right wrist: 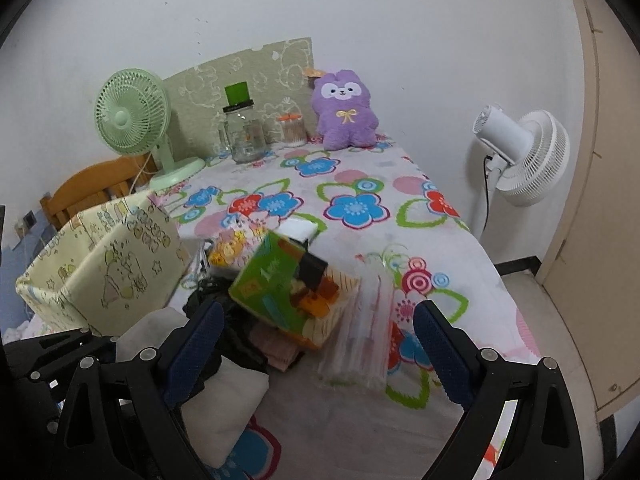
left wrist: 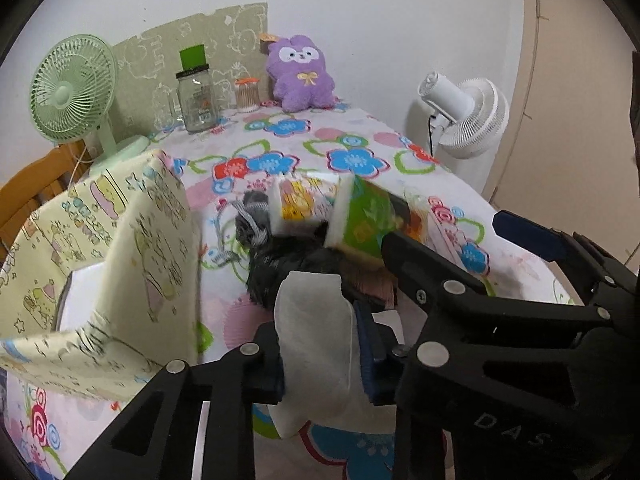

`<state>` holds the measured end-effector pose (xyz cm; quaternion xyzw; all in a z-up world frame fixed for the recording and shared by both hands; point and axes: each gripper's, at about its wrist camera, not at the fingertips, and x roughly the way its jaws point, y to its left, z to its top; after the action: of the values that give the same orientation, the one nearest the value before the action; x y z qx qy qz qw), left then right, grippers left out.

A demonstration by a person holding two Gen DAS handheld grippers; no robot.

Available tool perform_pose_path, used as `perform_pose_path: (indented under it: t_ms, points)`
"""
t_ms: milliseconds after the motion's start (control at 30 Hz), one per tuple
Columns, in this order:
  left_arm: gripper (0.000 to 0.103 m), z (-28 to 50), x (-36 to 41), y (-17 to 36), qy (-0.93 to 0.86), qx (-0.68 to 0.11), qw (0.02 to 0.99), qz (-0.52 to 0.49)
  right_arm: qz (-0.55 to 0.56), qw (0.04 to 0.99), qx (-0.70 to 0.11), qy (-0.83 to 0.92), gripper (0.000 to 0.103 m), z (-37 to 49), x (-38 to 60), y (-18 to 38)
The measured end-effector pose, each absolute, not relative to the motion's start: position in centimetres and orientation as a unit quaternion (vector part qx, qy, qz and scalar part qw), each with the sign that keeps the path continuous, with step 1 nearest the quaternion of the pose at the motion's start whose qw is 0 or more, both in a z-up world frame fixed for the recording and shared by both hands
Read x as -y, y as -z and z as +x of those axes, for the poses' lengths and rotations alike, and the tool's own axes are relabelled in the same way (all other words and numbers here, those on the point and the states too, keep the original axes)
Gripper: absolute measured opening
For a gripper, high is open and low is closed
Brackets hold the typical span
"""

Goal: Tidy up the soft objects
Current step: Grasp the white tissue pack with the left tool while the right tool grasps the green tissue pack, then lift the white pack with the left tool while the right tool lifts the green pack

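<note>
My left gripper [left wrist: 320, 344] pinches a soft, light white cloth [left wrist: 316, 340] mid-fold between its fingers; right gripper [right wrist: 320, 344] gapes wide, empty

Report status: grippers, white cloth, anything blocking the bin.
Left gripper shut on white cloth. Right gripper open, empty. Fabric bin alongside, path clear.

A white tablecloth [right wrist: 360, 240] is showing blue, red and green flowers with pink rounds. At its far edge a purple plush [right wrist: 346, 112] is wearing a yellow bow, beside a mint-green fan [right wrist: 132, 114]. The pale yellow box [right wrist: 104, 264] at the left edge is carrying outlined cartoon figures. A green packet [right wrist: 268, 280] is lying on dark cloth [left wrist: 280, 268] mid-table.
</note>
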<state>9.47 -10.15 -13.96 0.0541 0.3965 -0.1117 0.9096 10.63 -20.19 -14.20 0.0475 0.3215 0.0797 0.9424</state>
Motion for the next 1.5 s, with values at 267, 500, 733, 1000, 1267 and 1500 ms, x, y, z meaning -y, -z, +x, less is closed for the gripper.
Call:
perform_pose_path:
  t_ms: [267, 500, 733, 1000, 1267, 1500]
  points:
    - [0.027, 10.9, 10.5, 14.1, 0.105, -0.392, 0.912, 0.055, 0.040, 0.940, -0.326, -0.098, 0.097, 12.7, 19.4, 14.0]
    - [0.027, 11.5, 10.8, 14.9, 0.109, -0.397, 0.910, 0.060, 0.046, 0.929, -0.351, -0.106, 0.097, 14.5, 18.9, 15.7]
    - [0.027, 11.8, 10.7, 15.3, 0.109, -0.403, 0.907, 0.055, 0.068, 0.918, -0.374, -0.113, 0.097, 15.7, 18.8, 17.1]
    - [0.027, 11.8, 10.7, 15.3, 0.109, -0.402, 0.908, 0.054, 0.065, 0.919, -0.375, -0.103, 0.085, 15.6, 18.8, 17.0]
    - [0.025, 11.4, 10.7, 14.3, 0.107, -0.394, 0.911, 0.056, 0.069, 0.924, -0.364, -0.095, 0.084, 14.7, 19.1, 15.8]
    - [0.025, 10.2, 10.9, 12.8, 0.109, -0.373, 0.919, 0.058, 0.066, 0.931, -0.345, -0.094, 0.084, 13.5, 19.2, 13.9]
